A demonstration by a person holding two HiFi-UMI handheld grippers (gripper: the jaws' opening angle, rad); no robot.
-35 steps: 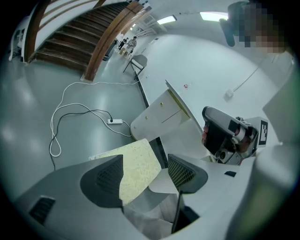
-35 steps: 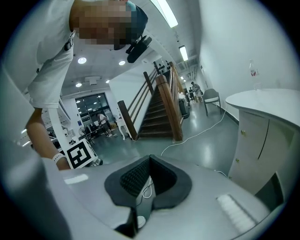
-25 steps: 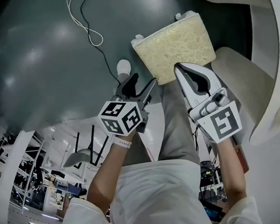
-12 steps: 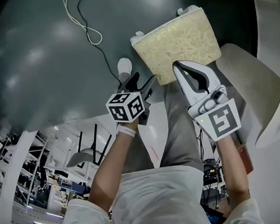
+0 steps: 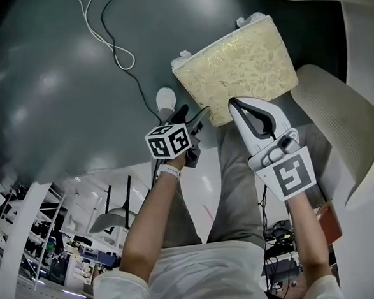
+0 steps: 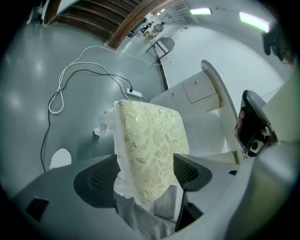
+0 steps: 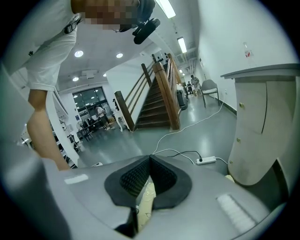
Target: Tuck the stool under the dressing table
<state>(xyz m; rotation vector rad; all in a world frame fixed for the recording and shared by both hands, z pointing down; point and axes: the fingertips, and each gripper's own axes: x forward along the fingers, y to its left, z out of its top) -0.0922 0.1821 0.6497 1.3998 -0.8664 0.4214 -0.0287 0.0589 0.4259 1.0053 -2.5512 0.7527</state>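
Step in hand, by my read: getting a hold on the seat. The push hasn't started.

Your left gripper (image 5: 191,115) is wide open; its jaws have just been opening. The near corner of the stool (image 5: 238,62) sits between the pads, but neither pad presses on it, so there's no grip yet.

Your right gripper (image 5: 236,105) is closed, tips together at the seat's near edge. I see nothing pinched, only a strip of cushion showing below the pads.

The stool stands on the floor (image 5: 42,92) right ahead of you, out in the open and not under the dressing table (image 6: 197,93), which is off to your right.

Next move, as I judge it: close the left on that corner, or lay both grippers flat against the near edge, then slide the stool towards the table's opening. Keep it level so the legs don't catch.

View differences:
- Head view shows both grippers against the seat at once, plus your shoe (image 5: 165,97) just beside the stool.
- Only the left gripper view shows the cushion corner sitting between the pads.
- The right gripper view shows its pads meeting, and also the table's front with knobs and a power strip (image 7: 206,160) on the floor.

Far side: the cable (image 5: 112,42) lies well apart from the stool.
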